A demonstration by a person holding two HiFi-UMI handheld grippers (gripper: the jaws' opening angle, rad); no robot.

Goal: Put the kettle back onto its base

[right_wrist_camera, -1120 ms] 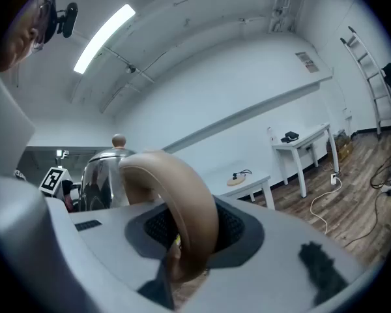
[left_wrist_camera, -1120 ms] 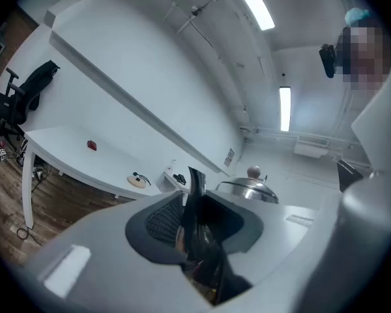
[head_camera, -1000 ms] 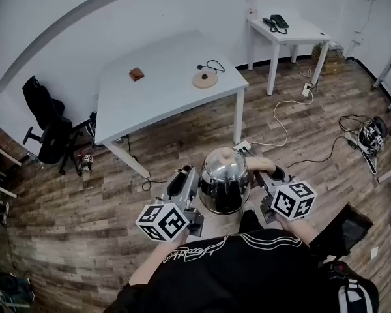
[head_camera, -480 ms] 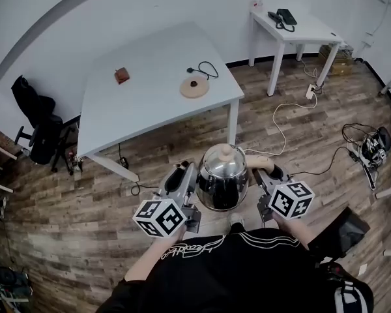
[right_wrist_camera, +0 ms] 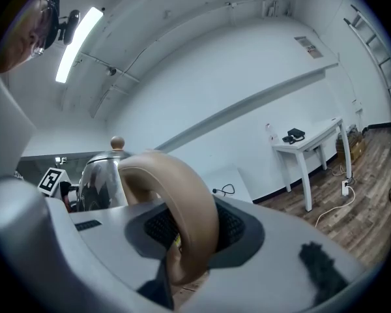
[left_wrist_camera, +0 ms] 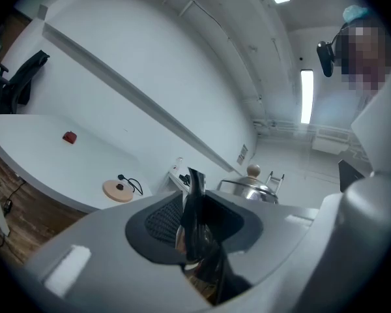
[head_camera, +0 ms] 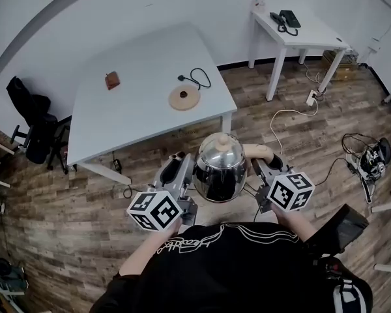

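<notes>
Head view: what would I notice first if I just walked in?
A shiny silver kettle is held up in the air, right in front of the person. The left gripper clamps its spout and the right gripper its tan handle. Farther off, its round base sits on the white table.

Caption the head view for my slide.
Kettle held by left gripper at spout, right gripper at handle; base on table ahead.
</notes>
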